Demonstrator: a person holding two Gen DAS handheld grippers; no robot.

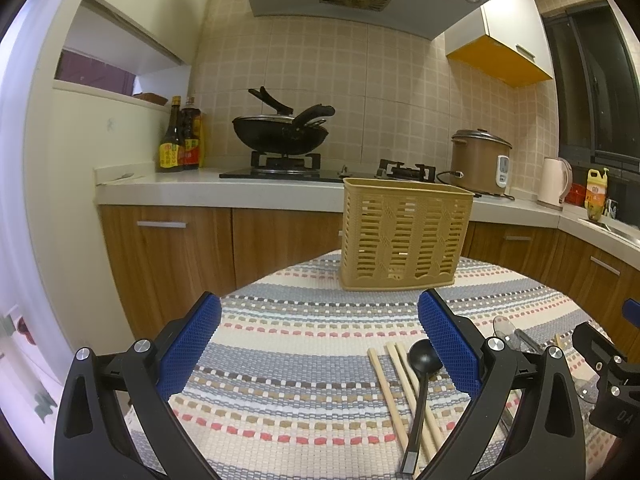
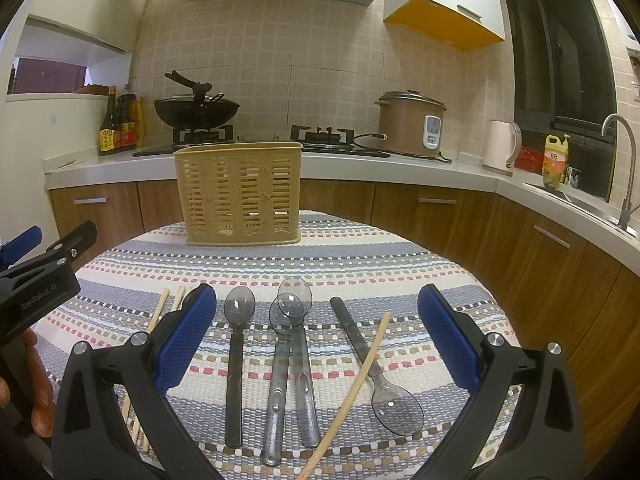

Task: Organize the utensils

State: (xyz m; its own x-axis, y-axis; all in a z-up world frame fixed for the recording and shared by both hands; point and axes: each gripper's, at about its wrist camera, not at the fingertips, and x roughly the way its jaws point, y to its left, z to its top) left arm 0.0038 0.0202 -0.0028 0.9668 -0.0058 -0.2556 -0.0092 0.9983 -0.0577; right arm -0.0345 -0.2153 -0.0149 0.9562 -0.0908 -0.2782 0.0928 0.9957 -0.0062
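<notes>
I note both grippers, left (image 1: 320,344) and right (image 2: 318,332), spread wide and empty; spoons (image 2: 292,360) lie between the right jaws.

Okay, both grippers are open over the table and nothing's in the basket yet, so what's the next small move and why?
Probably lower the right gripper onto the leftmost clear spoon and close on its handle. Both grippers are open and empty. That spoon lies alone on the striped cloth, between the right gripper's fingers, while two other spoons overlap and a chopstick crosses the fourth. The basket stands straight ahead.
</notes>
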